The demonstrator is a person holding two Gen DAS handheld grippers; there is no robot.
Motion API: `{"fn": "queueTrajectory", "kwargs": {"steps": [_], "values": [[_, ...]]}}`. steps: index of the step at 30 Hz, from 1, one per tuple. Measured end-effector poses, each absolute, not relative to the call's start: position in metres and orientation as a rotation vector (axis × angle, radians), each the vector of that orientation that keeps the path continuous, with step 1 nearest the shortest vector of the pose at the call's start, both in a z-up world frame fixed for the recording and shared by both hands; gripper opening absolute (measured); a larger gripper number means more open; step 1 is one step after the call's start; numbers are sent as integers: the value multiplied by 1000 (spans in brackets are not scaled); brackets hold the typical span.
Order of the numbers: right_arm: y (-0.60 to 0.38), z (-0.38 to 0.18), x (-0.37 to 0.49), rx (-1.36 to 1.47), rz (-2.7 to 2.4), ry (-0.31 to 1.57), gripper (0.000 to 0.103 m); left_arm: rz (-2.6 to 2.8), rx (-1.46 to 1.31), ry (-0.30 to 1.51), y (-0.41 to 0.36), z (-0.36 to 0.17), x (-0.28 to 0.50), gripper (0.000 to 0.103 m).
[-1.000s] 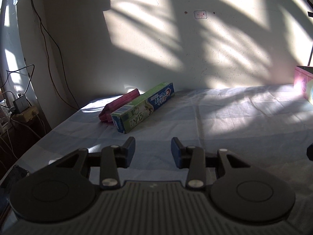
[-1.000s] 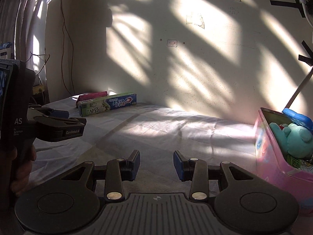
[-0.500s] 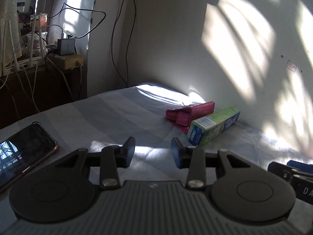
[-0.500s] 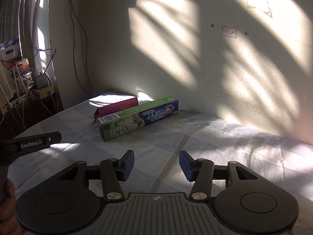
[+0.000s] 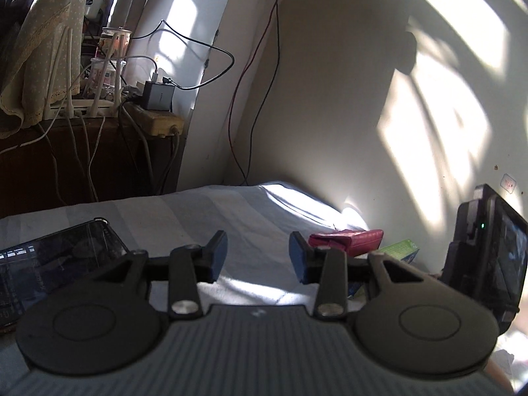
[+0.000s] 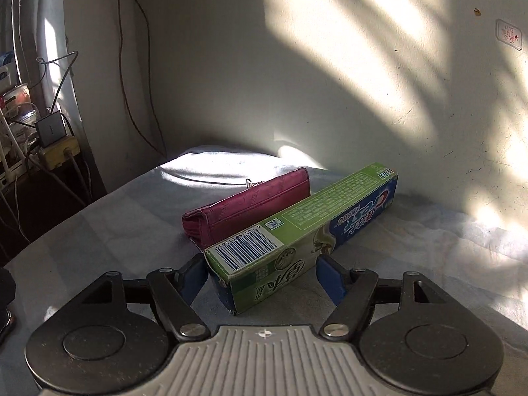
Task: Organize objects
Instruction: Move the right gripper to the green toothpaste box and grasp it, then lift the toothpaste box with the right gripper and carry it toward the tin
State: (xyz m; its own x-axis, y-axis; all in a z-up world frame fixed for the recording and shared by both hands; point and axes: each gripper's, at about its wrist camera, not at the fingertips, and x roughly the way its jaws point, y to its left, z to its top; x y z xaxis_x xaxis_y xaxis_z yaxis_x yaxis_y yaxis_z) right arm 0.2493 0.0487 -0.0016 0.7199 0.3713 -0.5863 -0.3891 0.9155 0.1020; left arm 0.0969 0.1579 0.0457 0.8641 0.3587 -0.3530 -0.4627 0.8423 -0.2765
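A green and blue toothpaste box [image 6: 307, 227] lies on the striped cloth next to a magenta wallet [image 6: 247, 208]. My right gripper [image 6: 262, 277] is open with its fingers on either side of the box's near end; the jaws stand wide and I cannot tell if they touch it. In the left wrist view the wallet [image 5: 349, 241] and a corner of the box [image 5: 401, 249] show behind the right finger. My left gripper [image 5: 257, 257] is open and empty above the cloth. The right gripper's body [image 5: 485, 250] stands at that view's right edge.
A black phone [image 5: 56, 264] lies on the cloth at the left. A dark side table [image 5: 82, 151] with a power strip, charger and cables stands beyond the cloth's left edge. The wall [image 6: 330, 82] runs close behind the box and wallet.
My right gripper has moved forward to the toothpaste box and opened wider, its fingers now straddling the box's end. My left gripper has swung further left, toward the phone and side table.
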Motion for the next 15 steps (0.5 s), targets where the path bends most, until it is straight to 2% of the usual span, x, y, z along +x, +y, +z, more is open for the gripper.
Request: {"fn": "queueTrajectory", "kwargs": {"steps": [1,2,3,8,11,13,14,15], "values": [[43,-2,250,4,435,656,60,439,-360,296,158,45,96,44],[38,-1,247,21,441,655,46,439,-358,298,158,45,97,44],[34,0,242,13,422,641,41,437,-358,302,158,44,97,45],[-35,1,206,28,377,641,27,393,-342,346,155,40,103,47],[-90,1,167,28,368,631,25,282,-316,409,146,35,113,50],[-121,1,135,2,351,625,24,119,-318,492,136,27,123,57],[-134,0,119,-20,354,637,1,14,-340,544,132,22,128,58],[-145,-2,105,-34,355,653,3,-95,-378,599,128,17,134,58]]}}
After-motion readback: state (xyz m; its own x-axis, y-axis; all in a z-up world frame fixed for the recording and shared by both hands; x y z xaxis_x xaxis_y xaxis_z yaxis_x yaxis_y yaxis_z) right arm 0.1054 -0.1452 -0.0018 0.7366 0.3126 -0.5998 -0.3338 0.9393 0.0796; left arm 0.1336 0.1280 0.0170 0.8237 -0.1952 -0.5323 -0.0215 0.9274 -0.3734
